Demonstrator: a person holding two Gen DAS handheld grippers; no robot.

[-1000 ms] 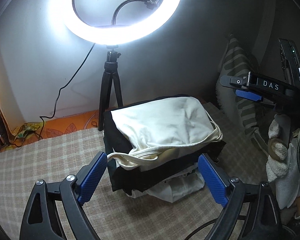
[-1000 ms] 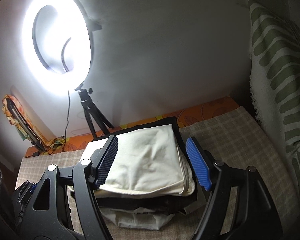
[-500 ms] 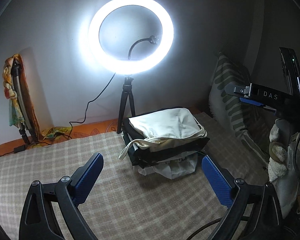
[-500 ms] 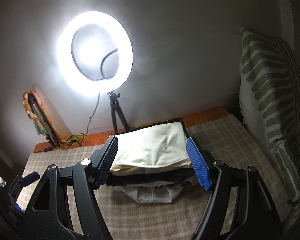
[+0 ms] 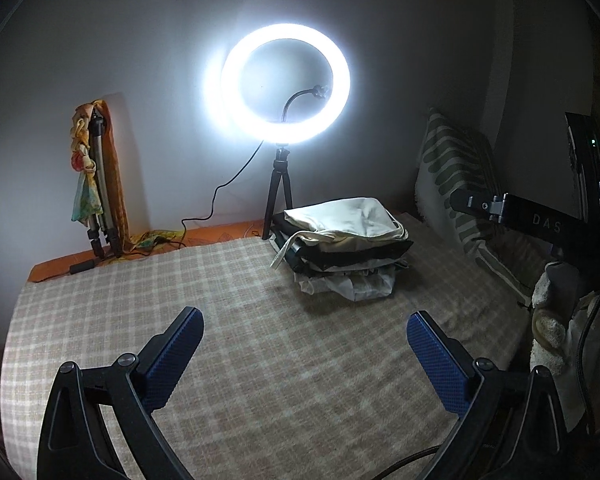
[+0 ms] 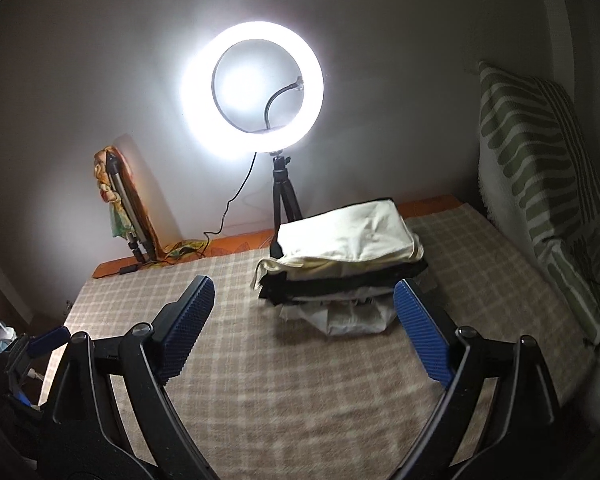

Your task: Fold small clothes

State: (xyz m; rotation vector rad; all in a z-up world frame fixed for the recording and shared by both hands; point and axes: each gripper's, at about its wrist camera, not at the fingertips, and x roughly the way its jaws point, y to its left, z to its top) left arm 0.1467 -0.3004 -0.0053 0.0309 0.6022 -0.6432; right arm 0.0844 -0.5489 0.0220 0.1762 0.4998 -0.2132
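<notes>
since 1 second ago we are pulling both grippers back from the stack of folded clothes [image 5: 342, 246], which was filling the view between our fingers and is now sitting well ahead of them. the left gripper [image 5: 304, 354] is hovering over the checked bedspread [image 5: 260, 360] with its 2 blue pads spread wide and nothing between them. the right gripper [image 6: 302, 326] is likewise standing wide apart and empty, with the near edge of the stack showing just past its right pad.

the stack is resting near the far edge of the bedspread, toward the far right corner, a cream garment [image 6: 348, 232] lying on top of black layers, with a crumpled white piece [image 6: 340, 318] sticking out at the bottom on the near side. a cream strap is hanging down the stack's left side.

just behind the stack, the ring light [image 5: 286, 84] is glowing on its small black tripod [image 5: 278, 196] at the far edge. a folded tripod wrapped in a coloured cloth [image 5: 96, 184] is leaning on the wall at the far left corner. a green striped pillow [image 6: 540, 168] is propped along the right edge.
</notes>
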